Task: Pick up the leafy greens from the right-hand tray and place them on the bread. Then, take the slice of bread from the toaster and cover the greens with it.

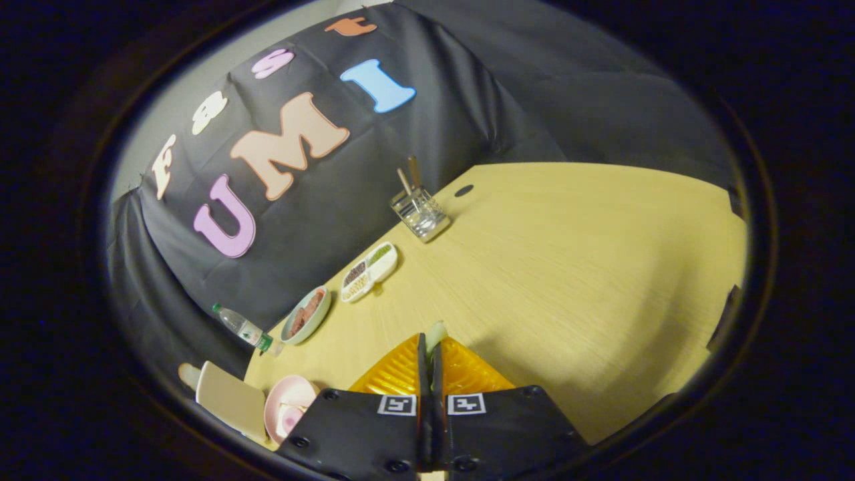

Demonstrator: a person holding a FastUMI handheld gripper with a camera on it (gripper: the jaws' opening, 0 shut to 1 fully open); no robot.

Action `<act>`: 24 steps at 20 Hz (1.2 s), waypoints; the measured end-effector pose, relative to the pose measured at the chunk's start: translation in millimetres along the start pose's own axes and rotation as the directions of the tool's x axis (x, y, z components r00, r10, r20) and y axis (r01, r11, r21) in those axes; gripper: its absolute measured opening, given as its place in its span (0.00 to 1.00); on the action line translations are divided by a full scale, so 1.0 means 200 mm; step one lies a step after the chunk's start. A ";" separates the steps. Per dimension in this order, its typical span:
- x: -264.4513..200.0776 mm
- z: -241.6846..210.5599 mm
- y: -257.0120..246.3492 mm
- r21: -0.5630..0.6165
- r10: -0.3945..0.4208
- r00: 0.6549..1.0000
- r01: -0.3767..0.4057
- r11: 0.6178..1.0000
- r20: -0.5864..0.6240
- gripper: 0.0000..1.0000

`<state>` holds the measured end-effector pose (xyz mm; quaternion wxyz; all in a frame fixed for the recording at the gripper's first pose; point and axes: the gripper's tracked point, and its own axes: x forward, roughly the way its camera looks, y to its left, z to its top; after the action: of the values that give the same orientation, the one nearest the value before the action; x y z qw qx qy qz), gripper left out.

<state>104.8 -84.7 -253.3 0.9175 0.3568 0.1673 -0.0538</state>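
Step in hand, by the look of it: lifting the leafy greens [436, 332] off the right-hand tray. Jaws of the gripper [431, 361] pressed nearly together, pinching a pale green stem that pokes out just beyond the tips, directly above the orange ribbed tray [467, 371]. Next move, as a judgement: carrying the greens leftward, toward the near-left things, where the bread presumably waits, though no bread slice clearly made out; a firm pinch and a gentle swing called for so the thin leaf does not slip. Counted on the wooden tabletop [568, 267]: one orange tray under the jaws; one pink bowl [288, 407] just left of the gripper body; one beige boxy item [230, 399] further left, possibly the toaster but hard to tell; one water bottle [242, 327] lying at the left edge; one round plate [306, 315] with brownish food; one divided white dish [369, 271] with dark, pale and green fillings; one clear holder [421, 212] at the far side with two sticks standing in it.
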 end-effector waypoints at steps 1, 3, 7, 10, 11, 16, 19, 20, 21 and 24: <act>-0.02 0.02 0.04 -0.007 0.012 1.000 -0.012 1.000 0.006 0.03; -0.06 0.06 0.13 -0.019 0.041 0.999 -0.041 0.999 0.015 0.03; -0.16 0.09 0.40 0.011 0.126 0.991 -0.127 0.992 0.042 0.03; -0.23 0.05 0.63 0.047 0.200 0.979 -0.202 0.978 0.049 0.03; -0.24 0.03 0.71 0.057 0.222 0.974 -0.225 0.973 0.051 0.03; -0.29 -0.16 0.99 0.096 0.254 0.966 -0.258 0.962 0.047 0.03; -0.31 -0.29 1.15 0.132 0.265 0.963 -0.269 0.954 0.049 0.03; -0.30 -0.34 1.19 0.147 0.266 0.963 -0.271 0.951 0.050 0.03; -0.29 -0.39 1.23 0.163 0.266 0.963 -0.270 0.949 0.047 0.03; -0.23 -0.54 1.26 0.200 0.240 0.970 -0.242 0.950 0.034 0.03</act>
<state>87.9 173.5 -150.3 0.8769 0.4657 0.1118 0.0401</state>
